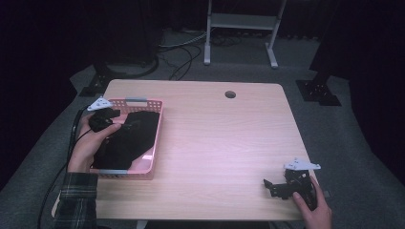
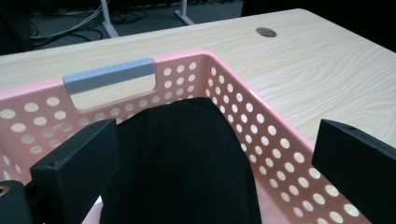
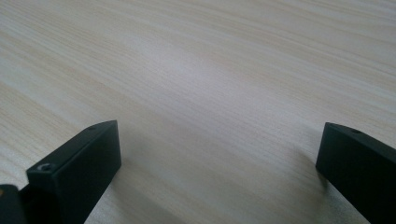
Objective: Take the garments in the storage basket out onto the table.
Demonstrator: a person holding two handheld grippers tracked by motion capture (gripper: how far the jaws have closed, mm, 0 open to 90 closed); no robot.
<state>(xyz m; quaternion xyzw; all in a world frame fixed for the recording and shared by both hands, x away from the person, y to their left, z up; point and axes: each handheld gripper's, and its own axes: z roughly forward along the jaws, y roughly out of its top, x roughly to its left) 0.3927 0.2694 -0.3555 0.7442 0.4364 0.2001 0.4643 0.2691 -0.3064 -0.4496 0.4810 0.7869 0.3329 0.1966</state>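
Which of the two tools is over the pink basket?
The left tool, jaws open above the black cloth in the pink basket; the right tool is over bare table.

High view overlooks table [image 1: 215,143]; left gripper view shares basket [image 2: 280,158], close.

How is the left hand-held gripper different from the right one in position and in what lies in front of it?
The left hand-held gripper hangs over the pink basket, aimed at the black cloth; the right hand-held gripper sits low near the table's front right corner, facing bare wood. Both are open and hold nothing.
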